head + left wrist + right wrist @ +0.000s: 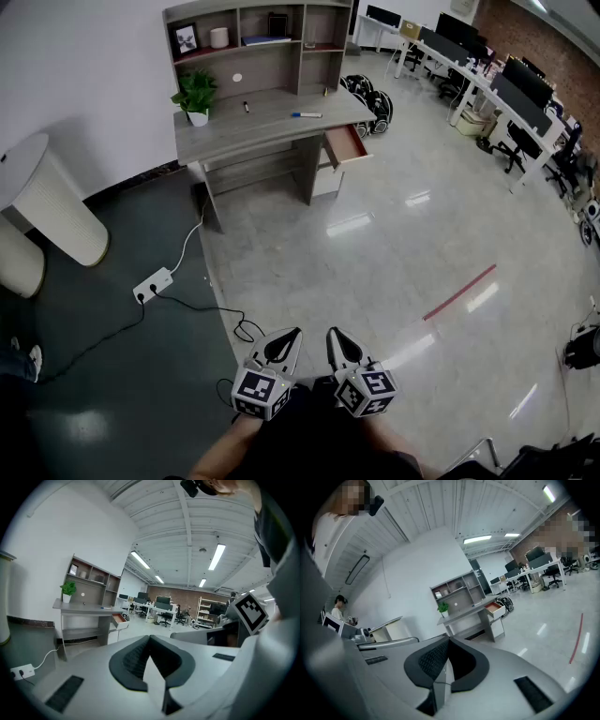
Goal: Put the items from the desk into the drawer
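The grey desk (234,131) with a shelf unit stands far ahead across the floor. On its top lie a blue pen (306,114) and a small dark item (247,106), beside a potted plant (196,96). Its reddish drawer (347,143) is pulled open at the right side. My left gripper (286,339) and right gripper (337,337) are held low, close to my body and side by side, both shut and empty. The desk (84,606) and drawer (119,618) look small in the left gripper view. In the right gripper view the desk (468,610) and drawer (494,607) are also distant.
A white power strip (153,284) with cables lies on the dark floor at left. A white ribbed round stand (56,202) is further left. A black bag (370,94) sits right of the desk. Office desks and chairs (511,103) fill the far right. Red tape (459,292) marks the floor.
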